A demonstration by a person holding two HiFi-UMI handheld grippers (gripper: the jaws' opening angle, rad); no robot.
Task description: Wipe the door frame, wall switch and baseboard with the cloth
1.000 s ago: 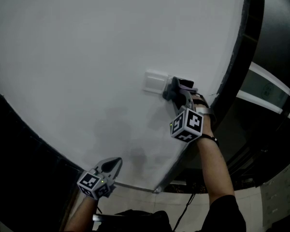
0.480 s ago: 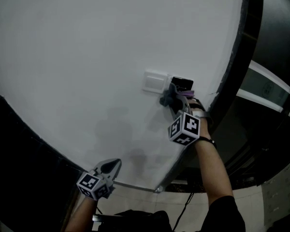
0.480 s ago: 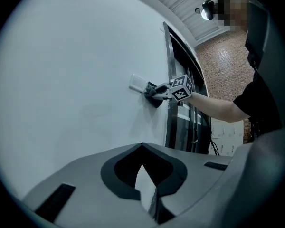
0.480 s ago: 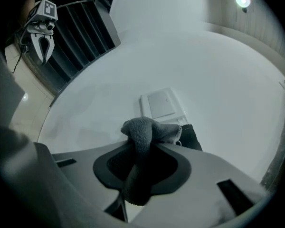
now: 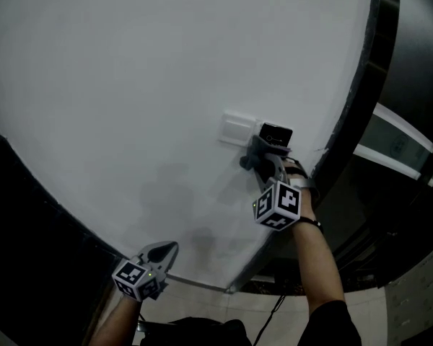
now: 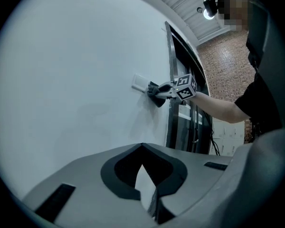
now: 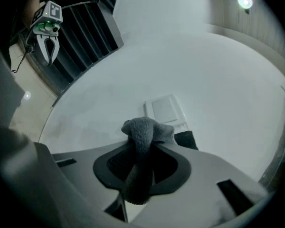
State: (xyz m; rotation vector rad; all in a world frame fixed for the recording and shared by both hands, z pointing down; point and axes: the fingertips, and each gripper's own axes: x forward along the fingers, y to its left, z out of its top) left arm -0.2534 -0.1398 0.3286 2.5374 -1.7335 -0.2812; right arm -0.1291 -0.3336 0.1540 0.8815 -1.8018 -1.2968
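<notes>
Right gripper (image 5: 264,158), clamping cloth (image 7: 143,133), has slid below the wall switch (image 5: 237,130); left gripper (image 5: 166,251) closed

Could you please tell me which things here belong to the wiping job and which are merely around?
For the job: cloth, clamped in the right gripper; wall switch; door frame.

Just around: black panel beside the switch; left gripper, shut and empty; lockers; floor cable.
</notes>
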